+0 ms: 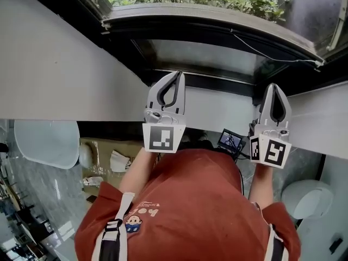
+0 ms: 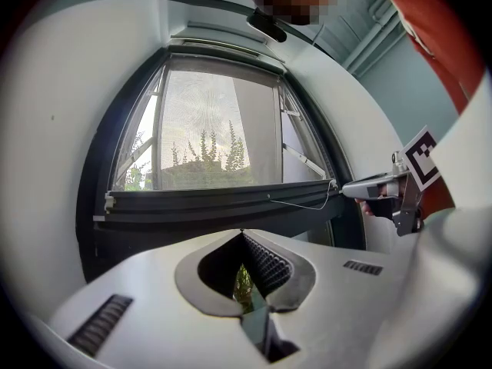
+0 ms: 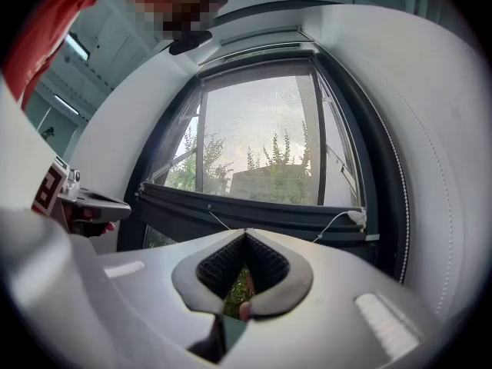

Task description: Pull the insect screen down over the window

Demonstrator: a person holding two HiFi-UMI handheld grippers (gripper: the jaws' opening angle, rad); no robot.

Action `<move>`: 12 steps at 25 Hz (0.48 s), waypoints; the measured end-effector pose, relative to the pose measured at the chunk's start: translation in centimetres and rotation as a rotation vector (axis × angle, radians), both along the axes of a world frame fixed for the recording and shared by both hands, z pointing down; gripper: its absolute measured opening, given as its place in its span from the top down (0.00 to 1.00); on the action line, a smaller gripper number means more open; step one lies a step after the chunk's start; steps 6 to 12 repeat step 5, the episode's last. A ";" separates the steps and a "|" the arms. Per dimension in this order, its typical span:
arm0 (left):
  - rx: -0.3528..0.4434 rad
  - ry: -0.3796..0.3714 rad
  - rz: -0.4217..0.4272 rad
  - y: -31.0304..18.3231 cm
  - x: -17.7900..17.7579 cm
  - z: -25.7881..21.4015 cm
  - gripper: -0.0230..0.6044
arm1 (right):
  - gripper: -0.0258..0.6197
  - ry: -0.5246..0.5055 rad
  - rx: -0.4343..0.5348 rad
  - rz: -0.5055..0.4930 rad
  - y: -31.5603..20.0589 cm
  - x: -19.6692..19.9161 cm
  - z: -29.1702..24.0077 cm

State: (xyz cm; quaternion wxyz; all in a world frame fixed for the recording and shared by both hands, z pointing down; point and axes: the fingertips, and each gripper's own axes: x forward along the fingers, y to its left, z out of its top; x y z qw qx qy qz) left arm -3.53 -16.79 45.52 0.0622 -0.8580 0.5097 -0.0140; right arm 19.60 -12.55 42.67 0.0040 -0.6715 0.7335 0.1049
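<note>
Black pull bar hangs partway down, and your left gripper and right gripper, jaws together and empty, should catch it next.

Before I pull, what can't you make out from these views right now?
- What lies below the screen bar: in the left gripper view and the right gripper view, each gripper's own body hides it.
- Whether the left gripper or the right gripper touches the bar: the head view gives no depth.
- What the white cord is fastened to: too small in every view.
</note>
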 end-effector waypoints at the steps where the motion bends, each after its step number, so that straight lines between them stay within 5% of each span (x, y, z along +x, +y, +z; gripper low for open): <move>1: 0.000 0.002 0.000 0.0 0.0 0.0 0.96 | 0.95 0.000 0.002 0.001 0.0 0.1 0.0; 12: 0.008 0.009 -0.001 -0.3 0.1 0.1 0.96 | 0.95 0.004 0.010 0.000 -0.3 0.2 -0.2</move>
